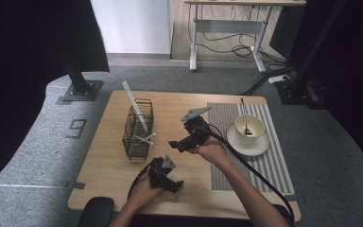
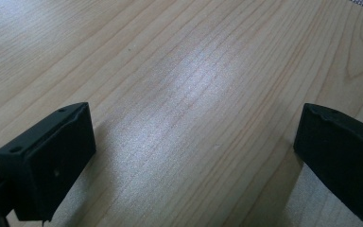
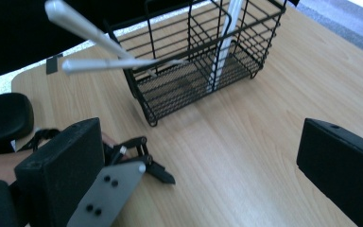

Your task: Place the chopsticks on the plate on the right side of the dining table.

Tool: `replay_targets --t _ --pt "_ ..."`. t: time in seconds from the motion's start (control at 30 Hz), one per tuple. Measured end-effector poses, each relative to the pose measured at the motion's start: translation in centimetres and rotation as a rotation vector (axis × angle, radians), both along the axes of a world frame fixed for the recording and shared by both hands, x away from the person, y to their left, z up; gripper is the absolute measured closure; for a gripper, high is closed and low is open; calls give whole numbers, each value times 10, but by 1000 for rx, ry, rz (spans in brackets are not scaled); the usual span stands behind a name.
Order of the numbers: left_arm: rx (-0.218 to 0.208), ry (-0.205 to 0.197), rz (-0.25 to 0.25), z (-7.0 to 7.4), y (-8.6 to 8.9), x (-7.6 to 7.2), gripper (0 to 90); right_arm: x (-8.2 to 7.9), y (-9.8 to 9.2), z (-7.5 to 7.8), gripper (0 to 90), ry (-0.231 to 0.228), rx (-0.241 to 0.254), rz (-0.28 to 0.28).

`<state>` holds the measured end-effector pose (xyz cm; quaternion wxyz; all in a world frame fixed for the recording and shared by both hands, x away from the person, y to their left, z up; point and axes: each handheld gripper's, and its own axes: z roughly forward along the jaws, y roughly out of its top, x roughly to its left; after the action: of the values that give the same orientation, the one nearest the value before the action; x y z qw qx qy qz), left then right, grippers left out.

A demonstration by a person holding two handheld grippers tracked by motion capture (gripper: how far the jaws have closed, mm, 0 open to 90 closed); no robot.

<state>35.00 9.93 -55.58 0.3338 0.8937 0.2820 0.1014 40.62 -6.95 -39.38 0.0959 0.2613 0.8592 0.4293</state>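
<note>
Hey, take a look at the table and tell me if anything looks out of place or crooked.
The black wire basket has white utensils lying askew: two short ones poke out through its mesh side, and a long white stick leans out over the top. The spoon stands in the cup on its saucer, tidy. Nothing looks spilled or damaged.

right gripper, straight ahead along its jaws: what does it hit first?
Probably the black wire basket, which sits ahead between the open jaws of the right gripper, with bare wooden table before it. The camera looks down, so it might meet the tabletop first.
</note>
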Motion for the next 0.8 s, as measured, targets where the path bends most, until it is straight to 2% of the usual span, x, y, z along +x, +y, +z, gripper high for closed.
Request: replay_targets --t 0.13,0.63,0.67,0.8 --pt "0 0 0 0 0 0 0 3 7 5 35 1 27 13" --pt "-1 -1 0 0 0 0 0 6 40 16 82 -23 39 65" --pt "-1 -1 -1 0 0 0 0 6 43 16 111 -26 56 79" --pt "-1 0 0 0 0 0 0 8 50 15 123 -22 46 76"
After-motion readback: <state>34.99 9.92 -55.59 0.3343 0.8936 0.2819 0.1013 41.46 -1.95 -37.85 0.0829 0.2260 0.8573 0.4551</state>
